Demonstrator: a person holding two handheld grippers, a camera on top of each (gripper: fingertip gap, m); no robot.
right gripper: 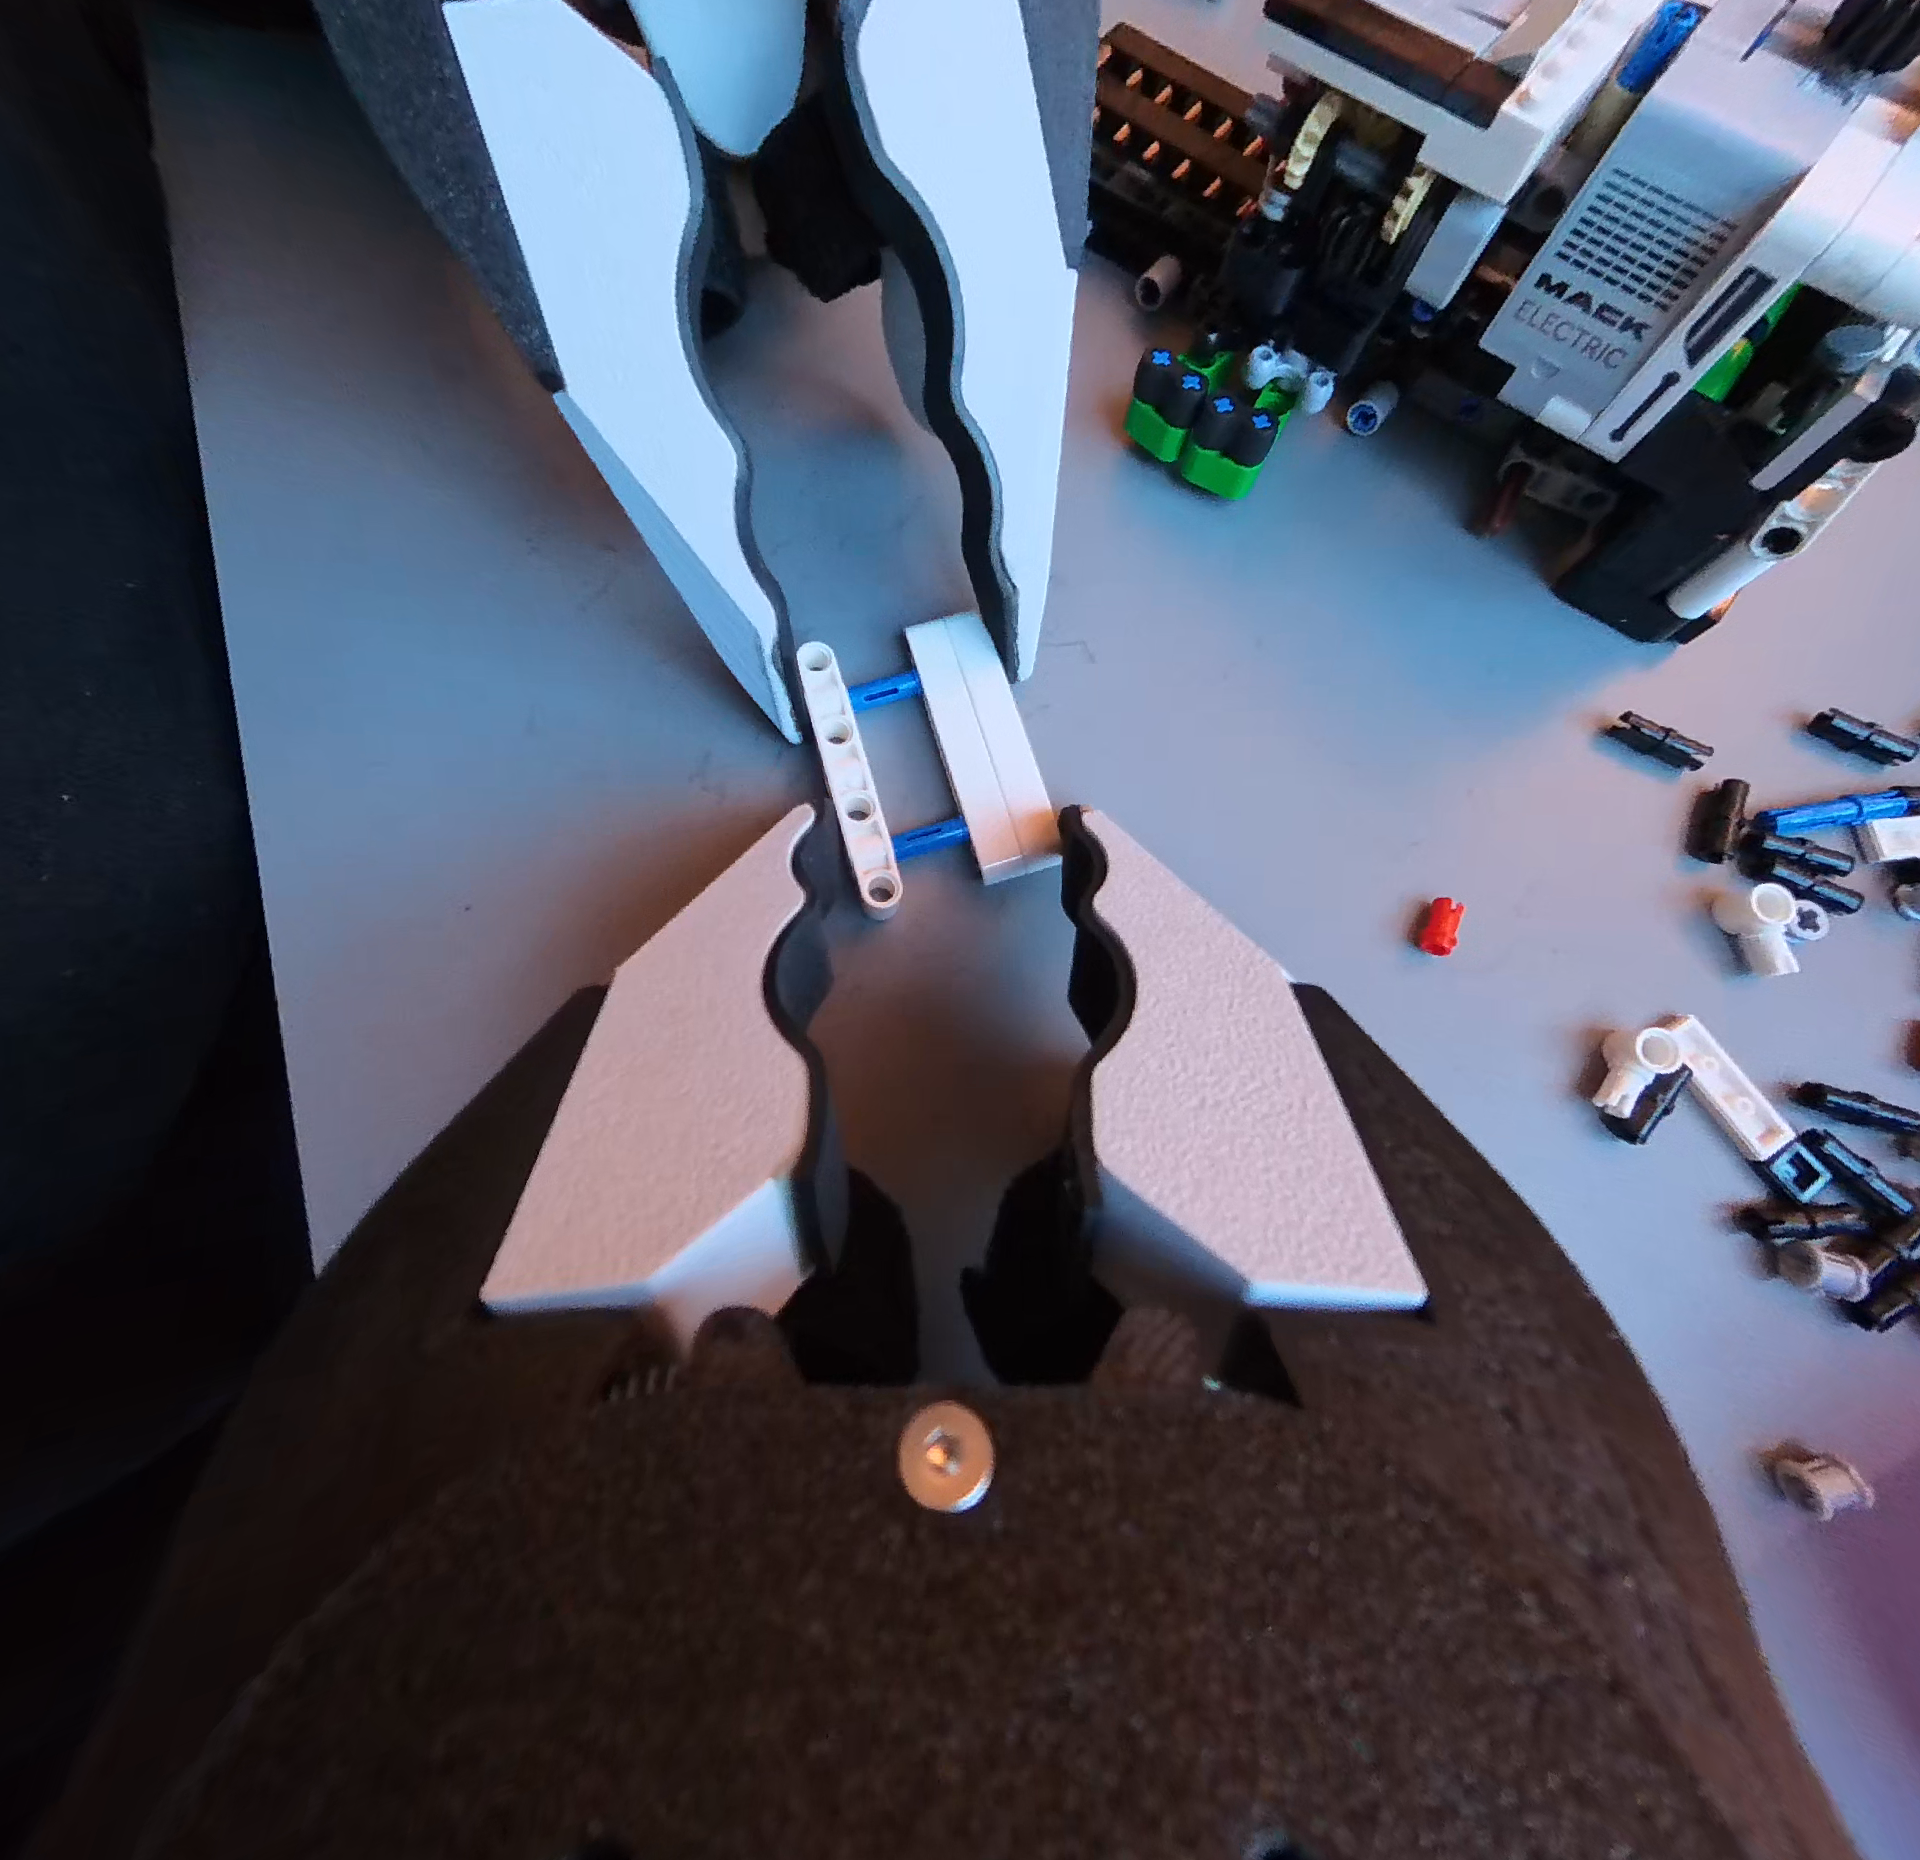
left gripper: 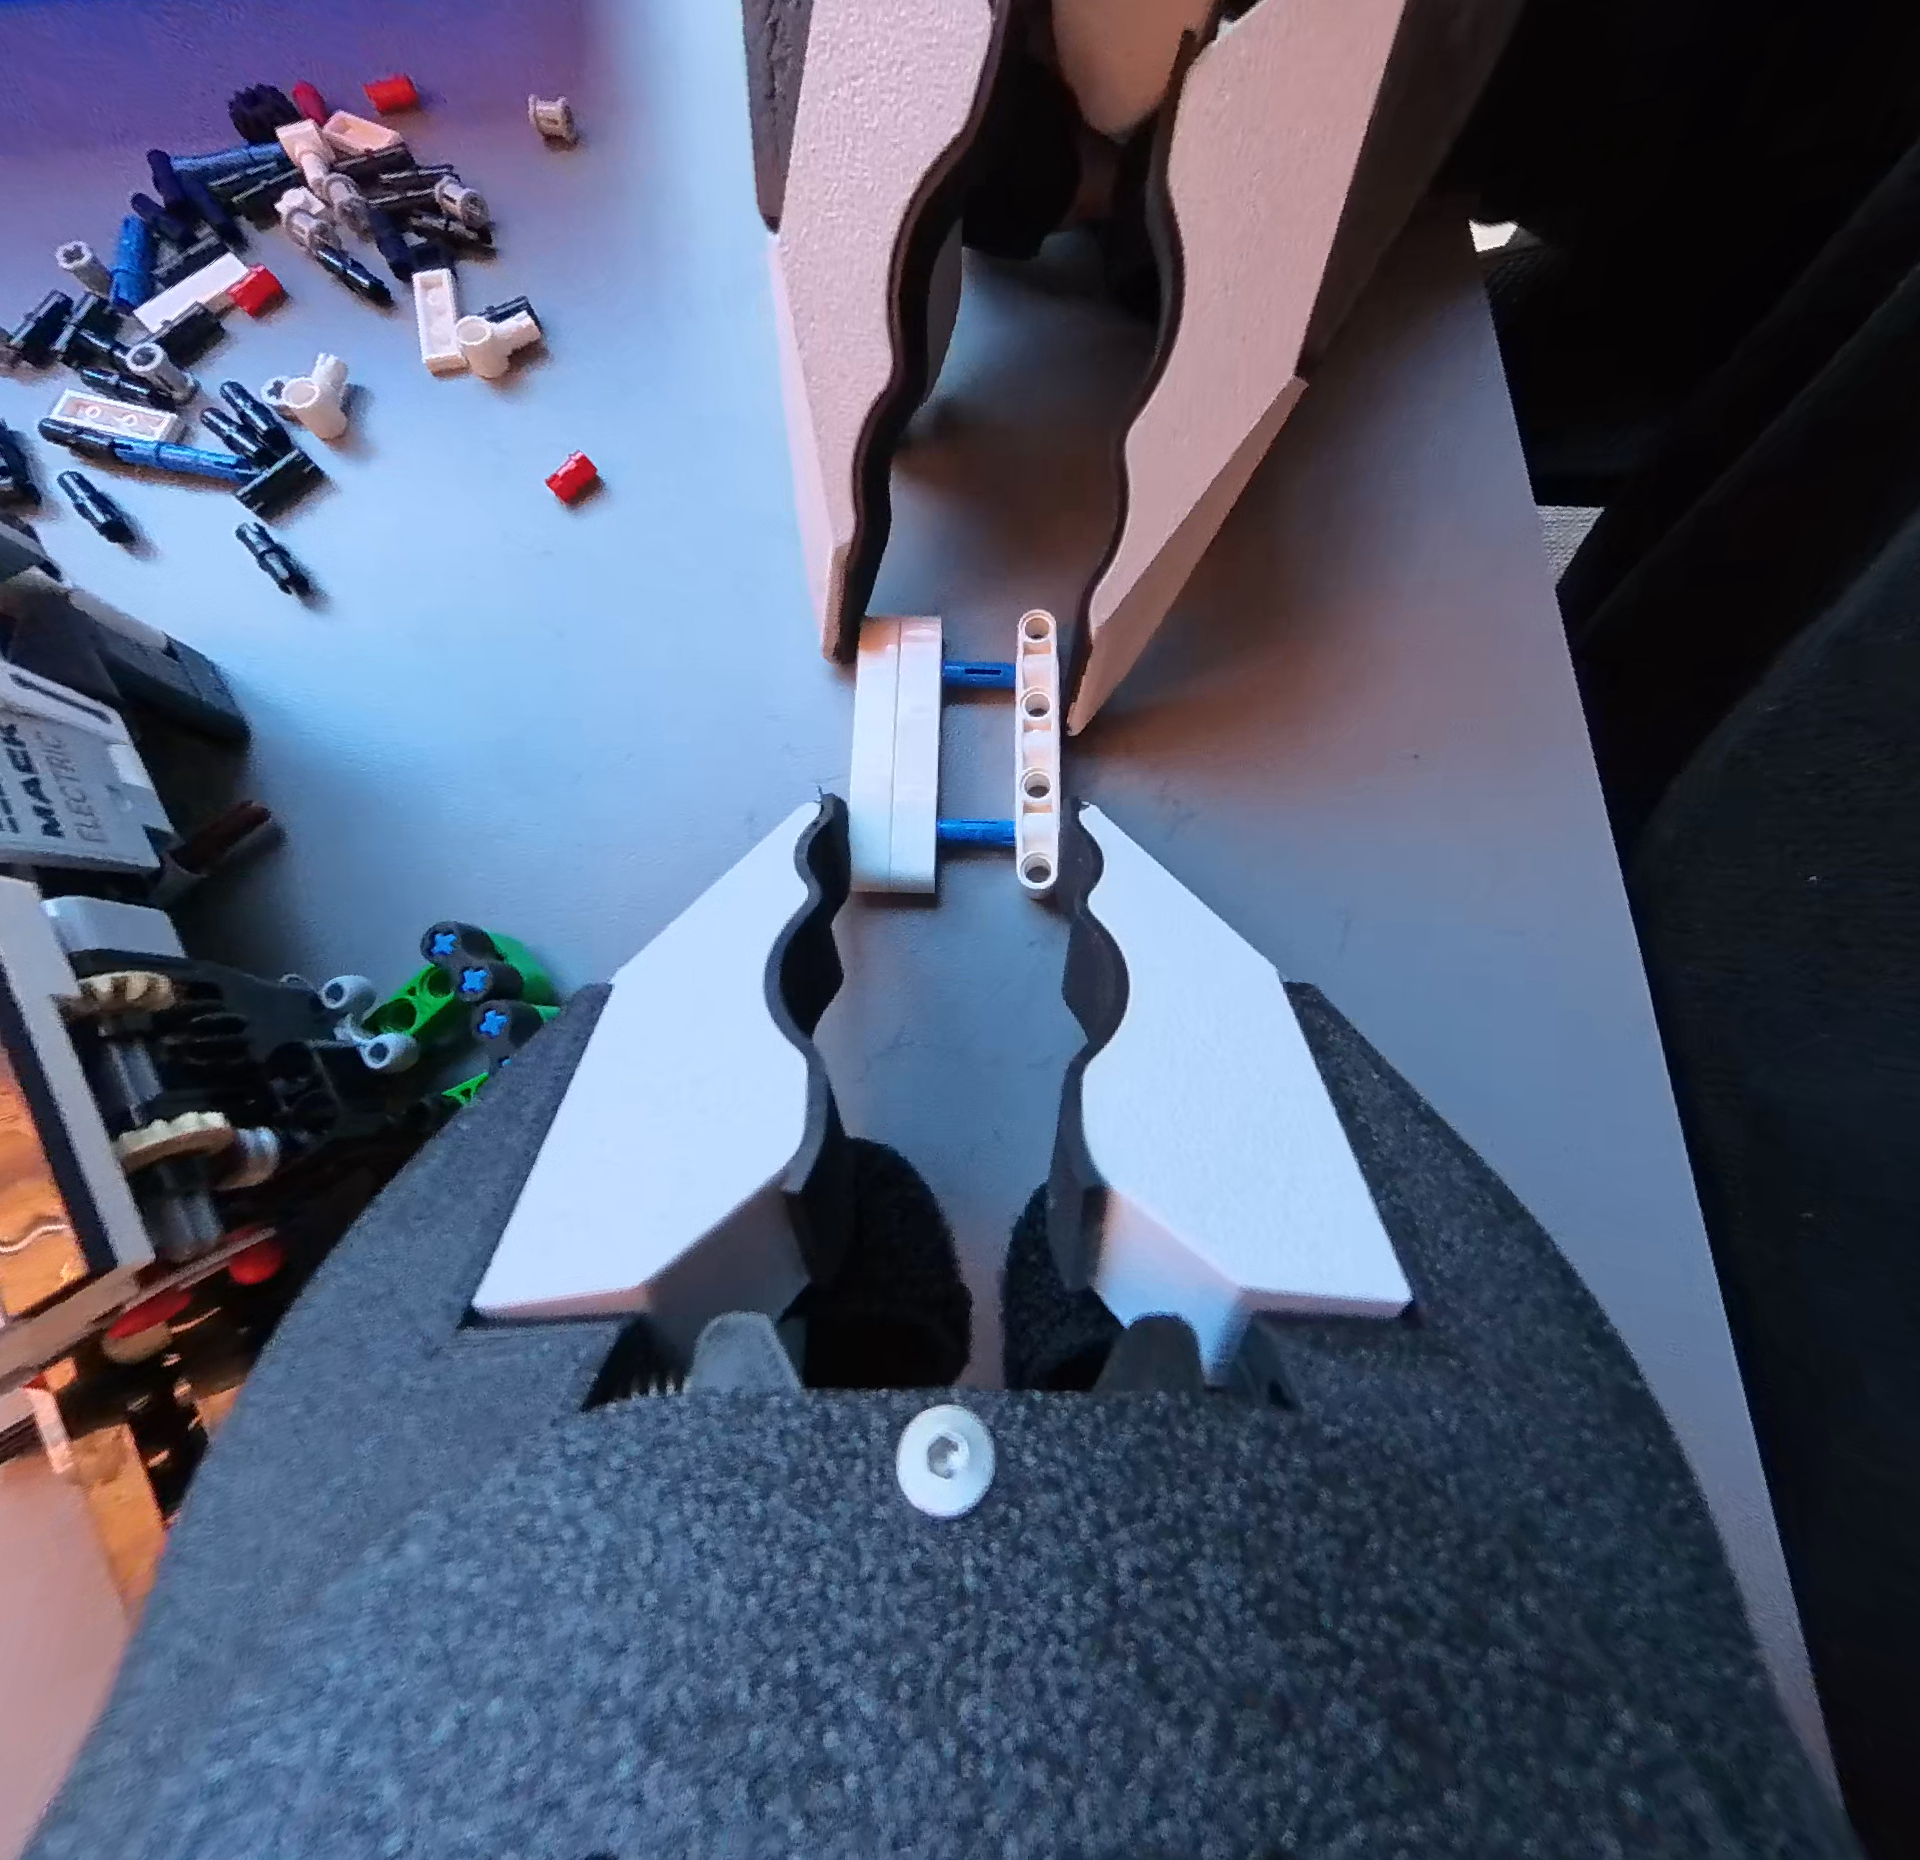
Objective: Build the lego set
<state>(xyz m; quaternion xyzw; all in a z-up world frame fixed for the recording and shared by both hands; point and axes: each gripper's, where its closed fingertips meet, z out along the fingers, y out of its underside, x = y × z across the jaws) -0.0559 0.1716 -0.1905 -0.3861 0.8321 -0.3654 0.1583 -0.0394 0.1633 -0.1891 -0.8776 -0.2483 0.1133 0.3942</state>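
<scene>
White parts: a thick beam pair (left gripper: 896, 752) and a thin holed beam (left gripper: 1037, 748), joined by two blue pins (left gripper: 975, 750), lie on the grey desk (left gripper: 623, 667) at frame centre.
Left gripper (left gripper: 948, 823): jaws part open, bracketing the near end; whether they touch is unclear.
Right gripper (right gripper: 940, 831): likewise part open at the opposite end.
Doing it well: squeeze both ends evenly, so the pins seat straight.
Elsewhere: loose pieces (left gripper: 239, 283) upper left; truck (right gripper: 1558, 252) upper right.
</scene>
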